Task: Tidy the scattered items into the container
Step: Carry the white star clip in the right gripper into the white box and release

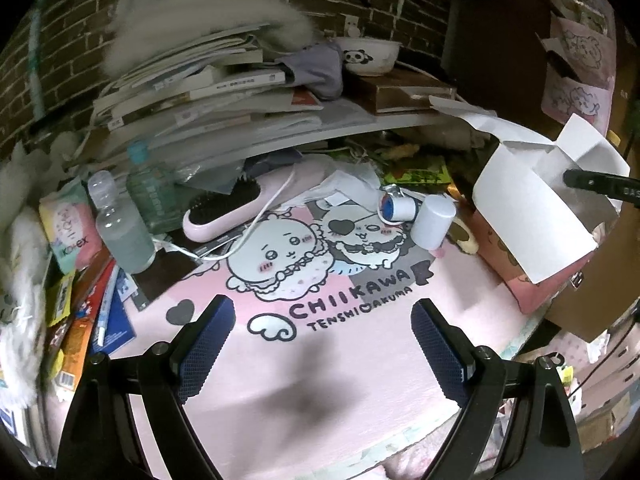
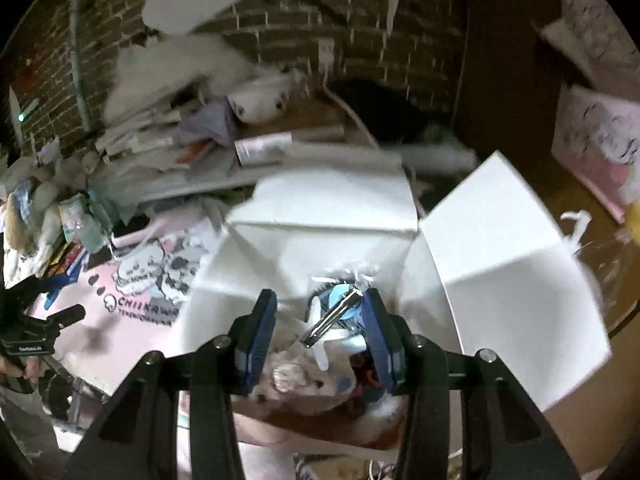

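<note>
Over white box [image 2: 320,216], right tool [image 2: 320,320] angled down, jaws parted

Pink mat [image 1: 360,360]: printed "CHIIKAWA", below it "TENSHI AKUMA"; same print partly legible in right wrist view. Pink-green packet [image 1: 68,228] at left: "Kotex". Book spines in stack [image 1: 208,92]: lettering too small to read.
</note>
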